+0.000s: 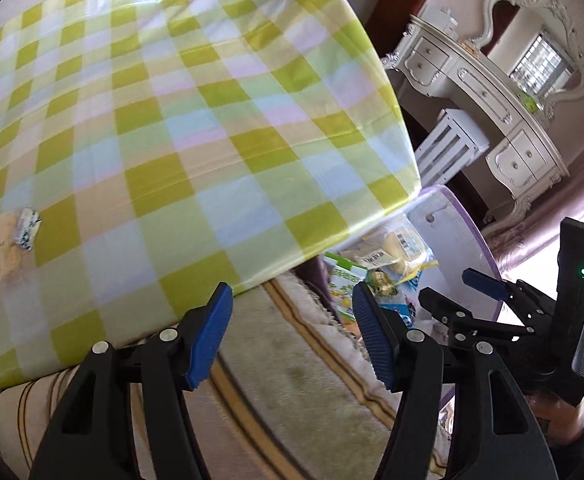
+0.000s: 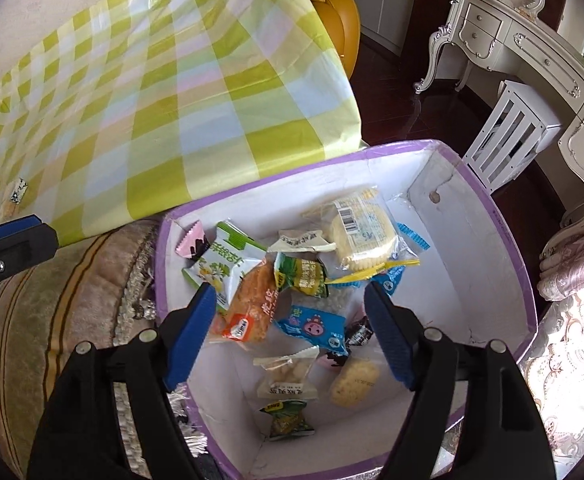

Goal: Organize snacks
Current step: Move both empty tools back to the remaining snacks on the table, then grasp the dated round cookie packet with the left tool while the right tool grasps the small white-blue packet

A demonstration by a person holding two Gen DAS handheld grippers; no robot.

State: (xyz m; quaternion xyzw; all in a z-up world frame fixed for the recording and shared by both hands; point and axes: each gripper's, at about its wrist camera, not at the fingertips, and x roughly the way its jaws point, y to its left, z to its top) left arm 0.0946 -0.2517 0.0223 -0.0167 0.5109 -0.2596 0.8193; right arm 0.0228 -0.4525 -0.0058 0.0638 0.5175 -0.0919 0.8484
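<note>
A purple-rimmed white box [image 2: 488, 216] stands on the floor beside the table and holds several snack packets, among them a round rice cracker pack [image 2: 362, 232] and an orange bread pack [image 2: 248, 304]. My right gripper [image 2: 292, 332] hangs open above the box with nothing between its blue pads; it also shows in the left wrist view [image 1: 456, 290]. My left gripper [image 1: 292, 336] is open and empty over the table's near edge and the rug. It shows at the left edge of the right wrist view [image 2: 0, 236]. One clear-wrapped pale snack [image 1: 12, 240] lies on the checked tablecloth [image 1: 196, 120].
A fringed striped rug [image 1: 292, 392] covers the floor between table and box. A white ornate dresser [image 1: 492, 92] and white slatted stool [image 1: 448, 152] stand behind the box. A yellow leather chair [image 2: 332, 12] is past the table. Pink curtain fabric [image 2: 572, 252] hangs at the right.
</note>
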